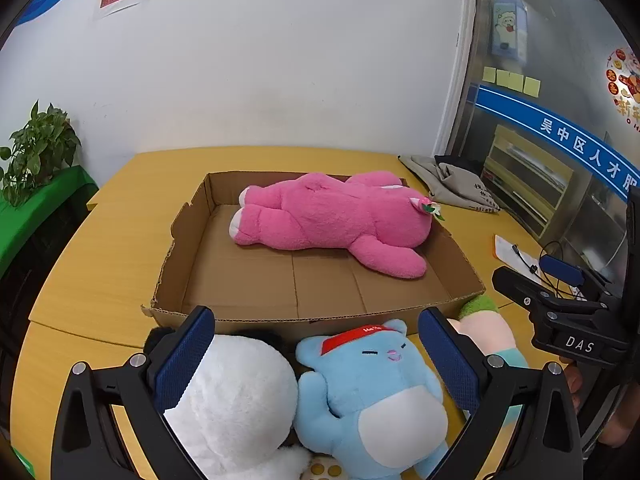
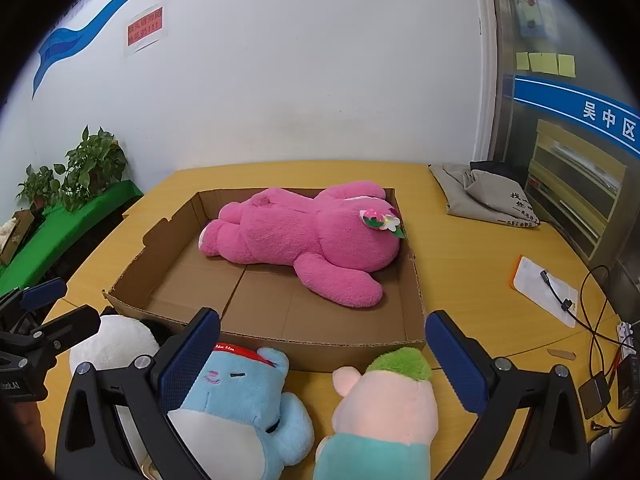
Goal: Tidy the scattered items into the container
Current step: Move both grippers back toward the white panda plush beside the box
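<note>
Picking up the next toy calls for a centred grasp on a soft body, and the open cardboard box [image 1: 460, 264] leaves plenty of bare floor in its near half for the drop. The pink plush bear [image 1: 328, 220] already lies face down along the far side of that box, so three toys appear to remain on the yellow table [image 1: 100, 240], all just outside the near wall: a white plush with black ears [image 1: 236, 396], a blue plush cat with a red cap [image 1: 368, 384] and a pale pink plush with a green tuft [image 2: 388, 396].

The left gripper [image 1: 316, 360] hangs above the white plush and the blue cat with its jaws spread wide and nothing between the blue pads; the left pad overlaps the white plush in view, but contact cannot be judged. A good grasp would likely settle on one toy only, squeezing the cat's torso, not an arm, so it does not flop or drag its neighbour.

The right gripper [image 2: 324, 356] is likewise released, jaws apart, straddling the blue cat's head and the pink plush, pointing forward toward the box. Both tools sit low and close side by side, so lifting one toy clear of the wall before the other moves would avoid a clash.
</note>
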The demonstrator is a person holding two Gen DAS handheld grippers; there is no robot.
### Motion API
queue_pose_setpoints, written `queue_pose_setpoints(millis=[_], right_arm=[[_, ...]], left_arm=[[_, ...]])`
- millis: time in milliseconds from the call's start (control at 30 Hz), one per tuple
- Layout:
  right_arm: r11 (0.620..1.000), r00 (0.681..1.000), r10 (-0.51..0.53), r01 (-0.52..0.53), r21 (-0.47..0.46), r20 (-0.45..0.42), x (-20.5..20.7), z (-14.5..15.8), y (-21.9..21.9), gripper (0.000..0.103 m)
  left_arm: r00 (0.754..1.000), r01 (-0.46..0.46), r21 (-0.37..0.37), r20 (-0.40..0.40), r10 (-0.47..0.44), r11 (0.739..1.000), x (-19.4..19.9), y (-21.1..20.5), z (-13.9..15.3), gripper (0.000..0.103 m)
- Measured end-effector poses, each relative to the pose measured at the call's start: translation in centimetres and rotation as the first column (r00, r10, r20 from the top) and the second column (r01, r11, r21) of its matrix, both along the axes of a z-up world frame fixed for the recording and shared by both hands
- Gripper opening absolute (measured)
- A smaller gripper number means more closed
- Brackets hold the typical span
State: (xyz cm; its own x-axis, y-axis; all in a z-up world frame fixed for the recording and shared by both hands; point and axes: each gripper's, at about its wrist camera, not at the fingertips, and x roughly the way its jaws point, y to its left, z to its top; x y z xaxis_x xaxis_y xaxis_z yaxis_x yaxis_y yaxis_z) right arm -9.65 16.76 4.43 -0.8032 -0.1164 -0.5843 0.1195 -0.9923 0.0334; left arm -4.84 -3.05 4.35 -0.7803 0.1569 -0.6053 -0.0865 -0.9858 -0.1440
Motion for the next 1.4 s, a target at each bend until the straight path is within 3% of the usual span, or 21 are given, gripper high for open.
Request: queue_pose_setpoints(millis=[700,1033,1167,1300,1400], right_arm=[[1.000,1.000,0.009,-0.009,0.002,0.029,0.1,-1.0,-0.4,0.103],[0.992,0.991,0.122,-0.122,-0.016,0.045,1.7,-2.1,-3.1,0.103],[0.970,0.967,0.240,-0.236,-0.057,0.087,2.6,-3.3,-5.4,0.103],[0.916,0.911,0.399,-0.388,-0.104,0.108,4.5,-4.2,-9.0,0.103],[0.867,0.862,0.497,-0.486,-0.115,0.103,5.7,-5.0,-11.9,0.103]], left_arm=[[0.999,-0.002,0.002,0.037,0.001,1.000,0.3,-1.6,-1.0,0.103],[0.994,-0.034,0.041,0.102,0.030,0.999,2.4,-5.7,-3.4,0.103],[0.986,-0.065,0.058,0.155,0.056,0.996,2.6,-7.9,-5.0,0.103],[0.979,-0.079,0.115,0.197,0.055,0.990,1.8,-10.1,-7.1,0.103],[0.965,-0.086,0.111,0.257,0.055,0.990,0.4,-11.3,-9.3,0.103]])
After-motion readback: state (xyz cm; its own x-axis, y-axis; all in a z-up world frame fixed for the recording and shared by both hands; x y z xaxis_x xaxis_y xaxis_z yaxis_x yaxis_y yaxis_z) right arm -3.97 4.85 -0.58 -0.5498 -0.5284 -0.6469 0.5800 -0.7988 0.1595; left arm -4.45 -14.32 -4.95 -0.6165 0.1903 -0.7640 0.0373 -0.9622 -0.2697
